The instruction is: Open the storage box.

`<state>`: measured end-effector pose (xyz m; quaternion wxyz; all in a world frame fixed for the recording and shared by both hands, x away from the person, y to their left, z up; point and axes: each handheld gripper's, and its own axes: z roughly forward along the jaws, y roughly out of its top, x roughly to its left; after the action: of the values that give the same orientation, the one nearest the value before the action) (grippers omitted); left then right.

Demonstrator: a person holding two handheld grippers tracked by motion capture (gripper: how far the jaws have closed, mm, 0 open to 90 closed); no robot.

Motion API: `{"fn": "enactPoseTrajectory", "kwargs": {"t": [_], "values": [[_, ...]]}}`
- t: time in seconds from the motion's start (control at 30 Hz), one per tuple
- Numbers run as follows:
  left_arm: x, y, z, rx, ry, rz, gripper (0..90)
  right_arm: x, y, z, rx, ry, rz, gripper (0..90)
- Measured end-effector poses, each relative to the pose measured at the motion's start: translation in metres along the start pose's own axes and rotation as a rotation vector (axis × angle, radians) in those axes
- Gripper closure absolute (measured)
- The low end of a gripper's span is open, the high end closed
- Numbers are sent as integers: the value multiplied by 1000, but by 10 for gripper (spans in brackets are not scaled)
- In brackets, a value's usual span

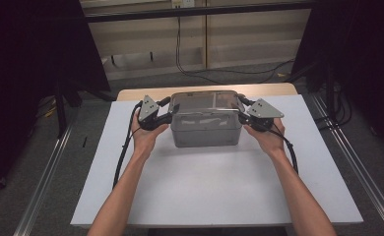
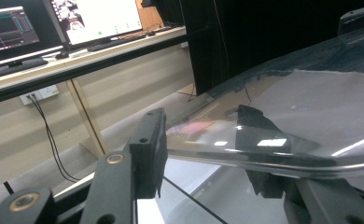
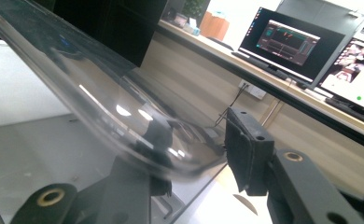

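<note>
A clear plastic storage box (image 1: 206,129) with a transparent lid (image 1: 205,101) stands upright on the white bench (image 1: 214,191), toward its far edge and about midway across. The box is rectangular with rounded corners, its walls greyish and see-through. The glossy lid lies over its top, rim overhanging at both short ends.

White-topped table (image 1: 205,191) with wooden far edge, clear lidded plastic box (image 1: 206,129) standing near its far side

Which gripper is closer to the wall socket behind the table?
Left. The left gripper sits at the box's left end, almost below the socket; the right gripper is further right.
</note>
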<state>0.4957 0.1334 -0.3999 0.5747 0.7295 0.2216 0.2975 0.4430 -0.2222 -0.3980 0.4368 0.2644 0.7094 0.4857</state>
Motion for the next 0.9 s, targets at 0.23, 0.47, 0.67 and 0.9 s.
{"fn": "enactPoseTrajectory", "kwargs": {"t": [0.23, 0.47, 0.67, 0.9], "values": [[4, 2, 1, -6, -5, 2, 551, -2, 3, 4, -7, 3, 7, 622], [8, 4, 6, -14, -4, -1, 562, -8, 3, 7, -17, 7, 36, 626], [10, 6, 8, -21, -4, -6, 577, -12, 7, 11, -22, 12, 39, 625], [12, 8, 13, -16, -5, -4, 578, -15, 7, 13, -36, 22, 65, 620]]}}
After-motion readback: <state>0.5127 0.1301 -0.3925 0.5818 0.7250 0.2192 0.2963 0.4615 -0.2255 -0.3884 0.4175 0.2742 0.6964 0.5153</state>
